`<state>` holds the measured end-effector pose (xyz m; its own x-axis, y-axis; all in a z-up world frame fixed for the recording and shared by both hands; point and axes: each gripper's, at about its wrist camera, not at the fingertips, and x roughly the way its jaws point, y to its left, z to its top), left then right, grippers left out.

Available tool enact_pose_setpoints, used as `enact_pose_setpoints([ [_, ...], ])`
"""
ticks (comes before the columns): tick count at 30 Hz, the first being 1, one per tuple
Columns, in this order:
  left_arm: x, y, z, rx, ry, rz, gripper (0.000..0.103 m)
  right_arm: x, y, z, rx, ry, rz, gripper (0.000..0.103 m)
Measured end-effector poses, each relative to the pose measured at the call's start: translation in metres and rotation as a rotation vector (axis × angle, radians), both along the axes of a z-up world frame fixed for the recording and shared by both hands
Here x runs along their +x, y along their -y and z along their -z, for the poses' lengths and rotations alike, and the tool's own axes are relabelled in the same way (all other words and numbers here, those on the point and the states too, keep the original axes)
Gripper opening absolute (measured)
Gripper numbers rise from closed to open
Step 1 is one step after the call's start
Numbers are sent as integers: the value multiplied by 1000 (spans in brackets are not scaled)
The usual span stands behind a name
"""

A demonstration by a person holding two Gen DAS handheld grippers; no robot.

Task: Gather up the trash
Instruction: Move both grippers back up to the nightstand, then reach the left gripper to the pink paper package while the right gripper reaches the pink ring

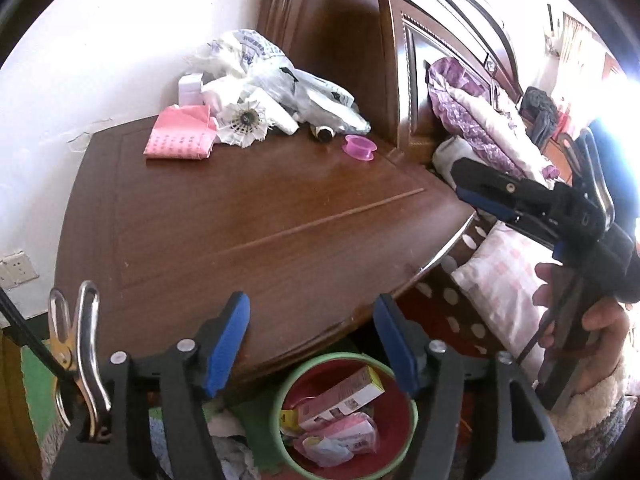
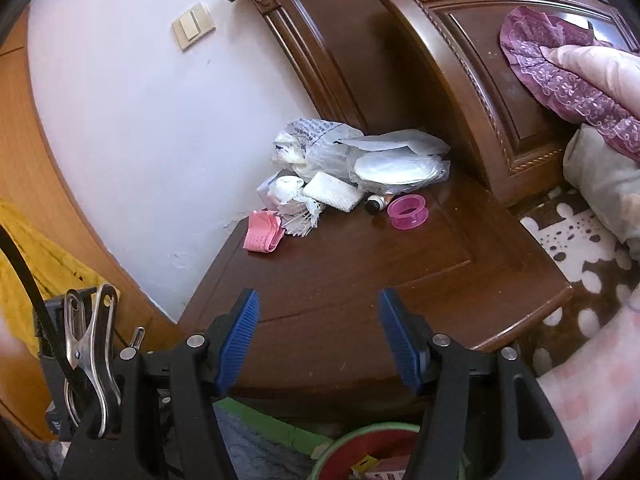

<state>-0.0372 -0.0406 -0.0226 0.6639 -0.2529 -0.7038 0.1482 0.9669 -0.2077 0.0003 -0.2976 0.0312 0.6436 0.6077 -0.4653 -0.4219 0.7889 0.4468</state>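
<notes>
Several pieces of trash heaped at the far back corner of the nightstand, against the wall and headboard.

Nearest out of the heap: pink spool on its side, hole facing the front edge, dark bottle cap touching close beside; pink packet at the heap's other end, flat, long edge along the wall side. Well apart from both tools, straight ahead and beyond. Right gripper open and empty, lined up closer with the spool; left gripper open, empty, poised over the green-rimmed bin with boxes inside.
</notes>
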Motion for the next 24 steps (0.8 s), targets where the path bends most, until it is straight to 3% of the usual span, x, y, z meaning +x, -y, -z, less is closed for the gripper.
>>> enact_pose_setpoints([
  [10, 10, -15, 6, -3, -15, -45, 71, 10, -31, 2, -91, 23, -31, 66],
  [24, 28, -51, -7, 11, 41, -105, 71, 31, -48, 6, -89, 18, -26, 66],
])
